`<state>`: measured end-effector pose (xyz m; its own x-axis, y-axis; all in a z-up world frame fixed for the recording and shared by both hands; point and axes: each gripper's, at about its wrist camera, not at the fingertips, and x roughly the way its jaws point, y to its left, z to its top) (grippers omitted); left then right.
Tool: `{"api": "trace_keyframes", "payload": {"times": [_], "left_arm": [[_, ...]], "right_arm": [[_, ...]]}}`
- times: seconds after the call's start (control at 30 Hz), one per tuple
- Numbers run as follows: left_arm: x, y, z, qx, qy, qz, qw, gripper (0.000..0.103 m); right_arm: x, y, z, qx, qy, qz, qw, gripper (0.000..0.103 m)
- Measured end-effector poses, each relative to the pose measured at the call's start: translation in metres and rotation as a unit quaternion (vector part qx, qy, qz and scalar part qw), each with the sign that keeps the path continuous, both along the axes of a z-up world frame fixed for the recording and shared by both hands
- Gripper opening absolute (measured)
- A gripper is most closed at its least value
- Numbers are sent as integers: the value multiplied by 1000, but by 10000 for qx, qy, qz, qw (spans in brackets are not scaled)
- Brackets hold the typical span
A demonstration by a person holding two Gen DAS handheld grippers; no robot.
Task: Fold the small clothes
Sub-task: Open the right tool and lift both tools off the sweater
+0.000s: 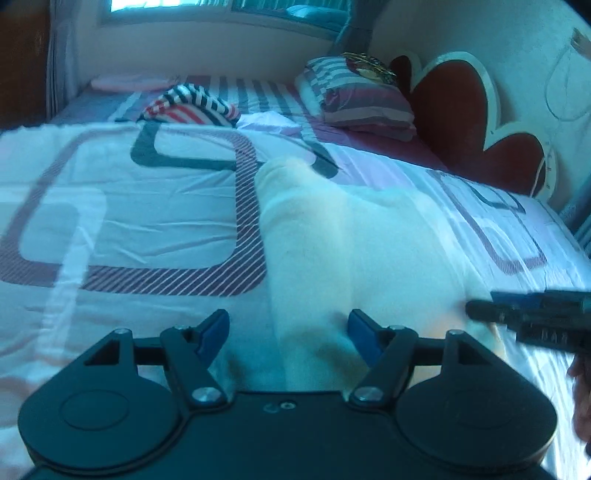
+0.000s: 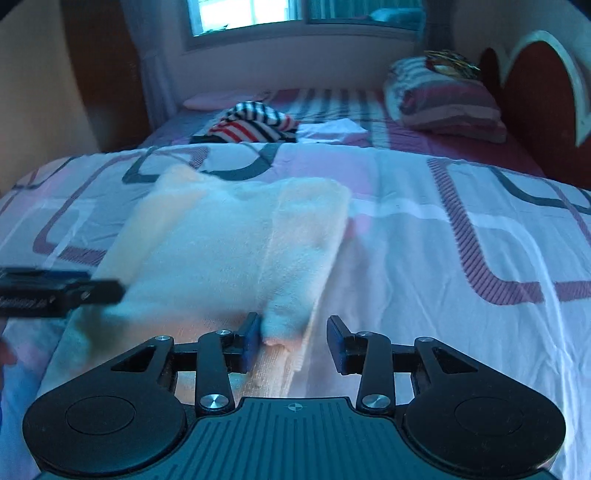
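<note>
1. I am working over a bed [image 2: 461, 236] with a white cover printed in maroon and dark rounded outlines; the cover is faintly creased.
2. Farther up the bed lies a crumpled striped garment [image 2: 255, 123], red, white and dark, with a small white cloth [image 2: 332, 131] just beside it and a flat pink piece [image 2: 214, 99] beyond, near the wall under the window [image 2: 251, 14].
3. A striped pillow [image 2: 447, 99] leans by the red headboard [image 2: 532, 96], with something dark and gold on top that I cannot make out.
4. None of these lies between my tools and the work; they are well apart from it.
5. The pale cream garment [image 2: 229, 243] lies flat on the cover in front of me, partly folded, with a doubled strip along its right side.
6. My right tool [image 2: 291, 339] stands partly open over the garment's near right corner; a small raised fold sits between the fingers, touching the left pad [image 2: 251, 343] while the right pad stands clear.
7. My left tool [image 1: 288, 339] is wide open and grips nothing; the garment's near edge runs between its fingers.
8. Each tool shows at the edge of the other's view, over the garment's side.
</note>
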<state>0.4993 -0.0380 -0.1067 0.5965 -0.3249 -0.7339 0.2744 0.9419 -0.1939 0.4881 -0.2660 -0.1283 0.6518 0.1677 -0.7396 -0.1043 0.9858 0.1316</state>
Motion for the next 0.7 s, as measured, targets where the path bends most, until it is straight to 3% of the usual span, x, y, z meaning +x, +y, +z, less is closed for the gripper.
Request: {"api": "trace_keyframes", "payload": {"times": [0.13,0.3,0.43,0.7], "left_arm": [[-36,8,3,70,-53,-95,9999,69],[-61,15,-10,10,177,20,9998,69],[-72,18,-10,16,178,82,9998,70],[-83,18,-11,189,170,71,9997,71]], "right_arm": [[-29,10,16,-26,-123,251,9996,38],[-67,23,4,18,63,445,9990,38],[-81,17,-13,63,217,271,9994,38],[-90,6,-15,135,241,89,9996,38]]}}
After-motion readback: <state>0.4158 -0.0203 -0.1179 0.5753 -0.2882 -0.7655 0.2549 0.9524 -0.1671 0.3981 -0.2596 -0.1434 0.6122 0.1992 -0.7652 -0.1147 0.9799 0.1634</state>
